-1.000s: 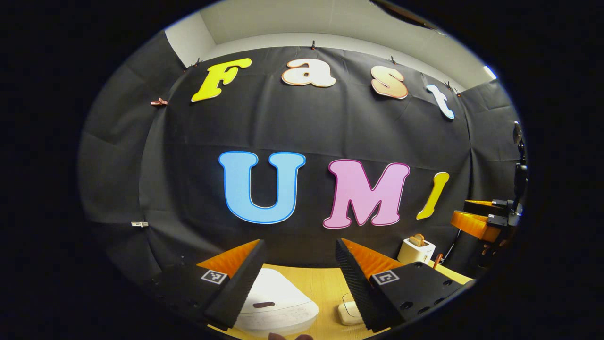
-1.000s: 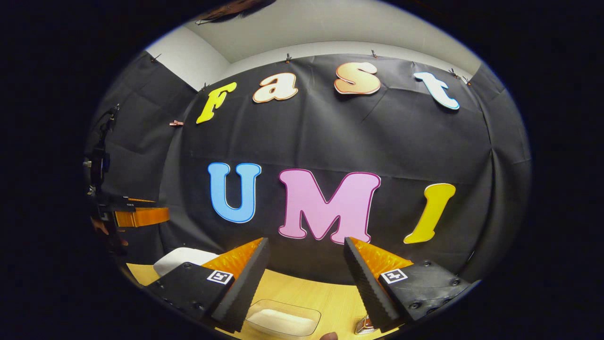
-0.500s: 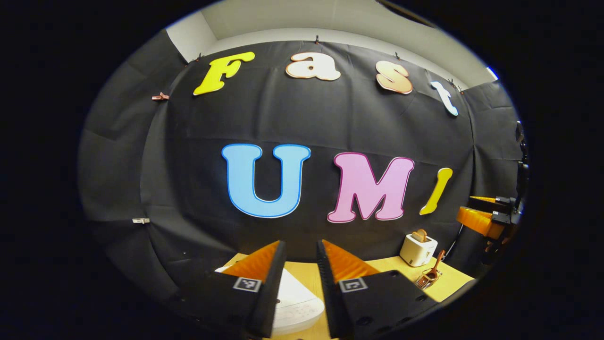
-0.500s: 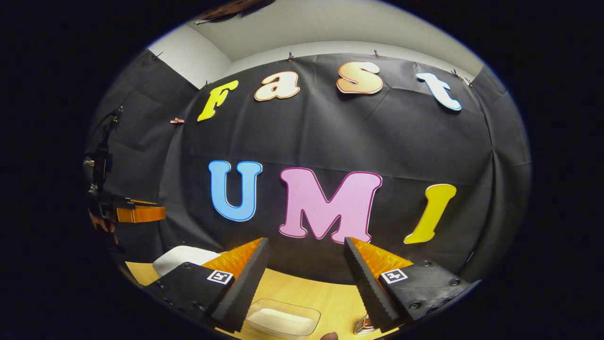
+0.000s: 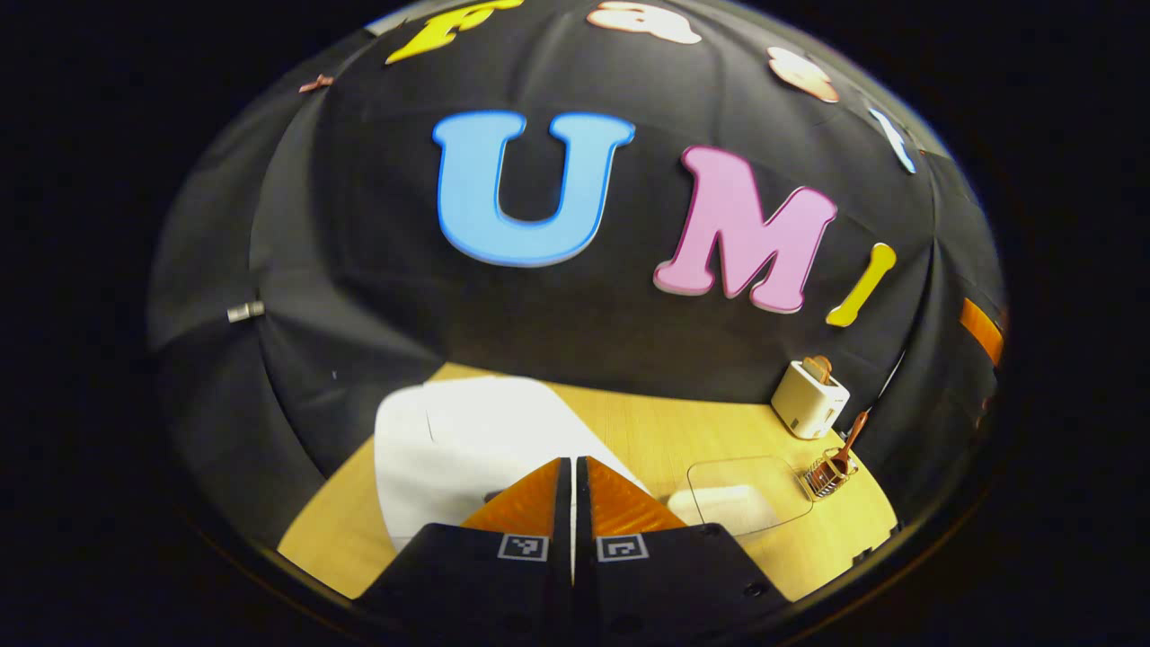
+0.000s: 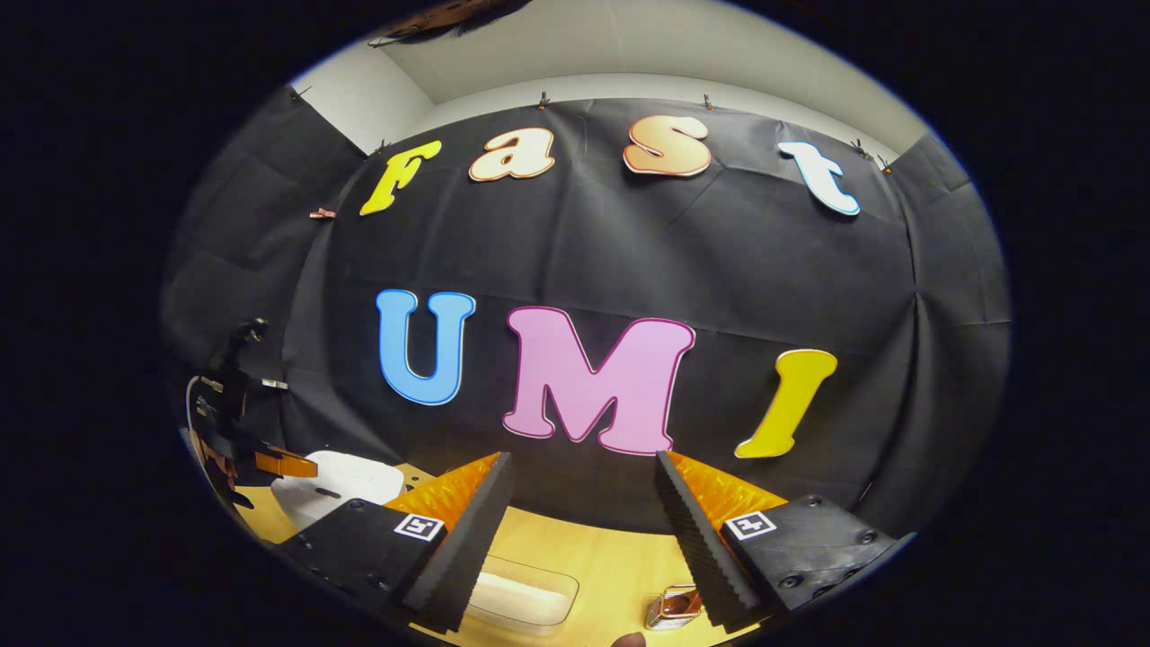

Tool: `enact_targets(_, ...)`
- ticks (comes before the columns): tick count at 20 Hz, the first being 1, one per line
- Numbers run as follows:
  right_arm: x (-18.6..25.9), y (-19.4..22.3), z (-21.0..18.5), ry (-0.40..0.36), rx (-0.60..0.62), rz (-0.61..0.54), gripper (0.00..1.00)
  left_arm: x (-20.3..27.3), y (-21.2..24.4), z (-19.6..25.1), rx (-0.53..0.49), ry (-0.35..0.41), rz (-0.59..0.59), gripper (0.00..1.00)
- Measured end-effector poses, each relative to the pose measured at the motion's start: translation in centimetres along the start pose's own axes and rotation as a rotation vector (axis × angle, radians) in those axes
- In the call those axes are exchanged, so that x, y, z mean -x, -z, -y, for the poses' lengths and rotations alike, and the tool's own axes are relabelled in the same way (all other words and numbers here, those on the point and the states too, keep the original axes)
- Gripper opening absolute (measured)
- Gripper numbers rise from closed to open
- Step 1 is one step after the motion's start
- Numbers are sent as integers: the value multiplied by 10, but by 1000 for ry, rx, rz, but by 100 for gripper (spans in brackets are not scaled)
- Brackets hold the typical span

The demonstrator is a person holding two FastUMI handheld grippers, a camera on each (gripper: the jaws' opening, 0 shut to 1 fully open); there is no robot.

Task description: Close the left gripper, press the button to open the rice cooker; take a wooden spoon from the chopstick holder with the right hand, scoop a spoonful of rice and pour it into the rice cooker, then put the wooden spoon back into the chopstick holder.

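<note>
Rice cooker (image 5: 458, 445) stood white and lidded on the wooden table (image 5: 647, 431), at about 7 o'clock in the left gripper view, its lid down. Left gripper (image 5: 572, 476) was closed, fingers pressed together with nothing between them, tips poised directly over the cooker's front edge; whether they touched the button could not be told. At 4 o'clock in that view sat a clear tray (image 5: 750, 494) holding white rice (image 5: 723, 505), and just beyond it, toward 3 o'clock, the wire chopstick holder (image 5: 825, 474) with the wooden spoon (image 5: 849, 436) standing tilted in it. A white toaster (image 5: 809, 398) stood behind the holder, near the black cloth wall.

Right gripper (image 6: 582, 503) was held open, its fingers well apart and empty, above the table's near side. In the right gripper view the clear tray (image 6: 526, 598) lay at 6 o'clock between the fingers, and the chopstick holder (image 6: 672, 607) showed just inside the right-hand finger at about 5 o'clock. The rice cooker (image 6: 337, 481) appeared at 8 o'clock in that view, with the left gripper (image 6: 286, 465) just above its near edge and a hand (image 6: 216, 454) behind it; contact there was too small to judge.
</note>
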State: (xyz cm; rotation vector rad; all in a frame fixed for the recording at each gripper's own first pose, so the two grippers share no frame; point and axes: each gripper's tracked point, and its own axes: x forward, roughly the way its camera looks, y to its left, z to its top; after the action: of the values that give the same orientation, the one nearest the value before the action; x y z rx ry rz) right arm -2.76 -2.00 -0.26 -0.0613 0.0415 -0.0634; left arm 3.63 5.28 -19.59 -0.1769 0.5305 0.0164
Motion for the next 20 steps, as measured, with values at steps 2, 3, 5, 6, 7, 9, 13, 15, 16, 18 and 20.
enact_targets(2, 7, 4, 11, 30, 3, -14, 97, -16, 7, -10, 42, -18, -59, 5)
enact_targets(3, 9, 5, 15, 42, 1, -19, 97, -23, 11, -15, 47, -23, -90, 5)
enact_targets(5, 11, 8, 21, 66, -4, -28, 97, -36, 20, -22, 57, -30, -158, 5)
enact_targets(6, 12, 8, 23, 72, -4, -31, 97, -40, 26, -26, 64, -37, -185, 5)
enact_targets(7, 13, 8, 23, 75, -5, -31, 97, -43, 29, -28, 67, -46, -205, 5)
enact_targets(9, 14, 9, 25, 81, -1, -30, 98, -46, 27, -30, 65, -52, -211, 5)
enact_targets(13, 16, 13, 23, 82, -3, -41, 98, -48, 26, -29, 57, -42, -208, 2)
enact_targets(15, 14, 12, 23, 80, -3, -38, 97, -50, 26, -29, 55, -41, -210, 5)
enact_targets(16, 14, 12, 22, 77, -3, -37, 97, -49, 25, -30, 58, -38, -205, 5)
enact_targets(18, 12, 14, 21, 72, -9, -37, 97, -49, 27, -29, 66, -35, -219, 5)
enact_targets(20, 11, 15, 19, 68, -18, -38, 97, -50, 34, -30, 93, -25, -240, 6)
